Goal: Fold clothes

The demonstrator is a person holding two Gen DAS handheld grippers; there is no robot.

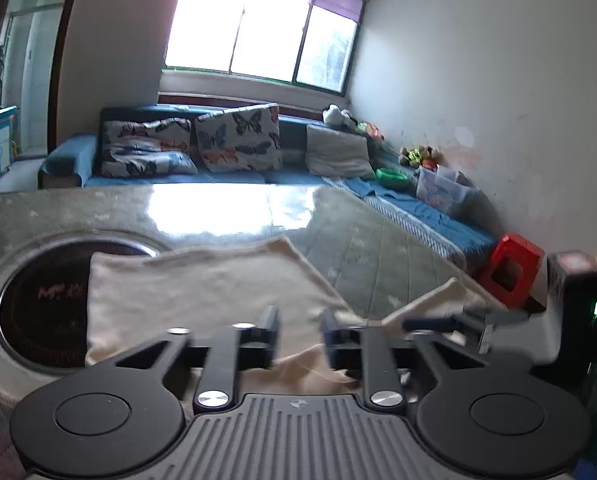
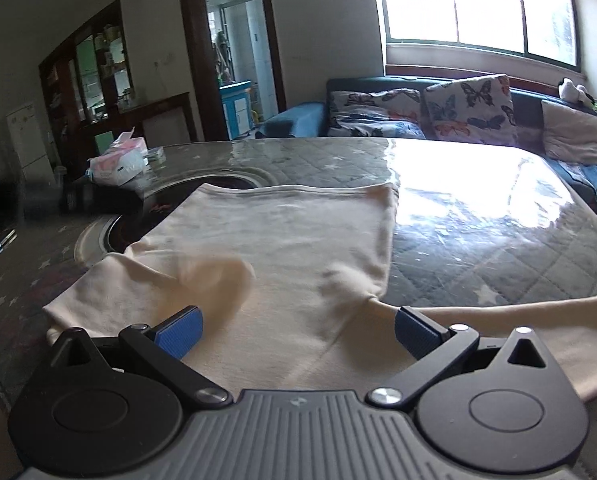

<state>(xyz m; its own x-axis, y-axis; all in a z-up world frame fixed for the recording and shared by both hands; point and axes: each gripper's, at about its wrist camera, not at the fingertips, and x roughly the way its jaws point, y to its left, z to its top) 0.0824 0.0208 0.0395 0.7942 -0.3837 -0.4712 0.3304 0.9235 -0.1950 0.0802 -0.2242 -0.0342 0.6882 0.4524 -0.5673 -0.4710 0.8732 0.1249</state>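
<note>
One cream shirt (image 2: 282,248) on the table (image 2: 478,240) — left gripper (image 1: 298,330) jaws pinch it, right gripper (image 2: 298,330) jaws wide.

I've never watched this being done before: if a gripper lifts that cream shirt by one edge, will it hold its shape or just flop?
It will probably flop: the cream shirt lies limp, with soft wrinkles and a sleeve trailing sideways. It looks like light knit cloth, so likely easy to lift. The glossy table cover beneath may let it slide when pushed. The left gripper seems nearly closed on a fold; the right gripper is open.
</note>
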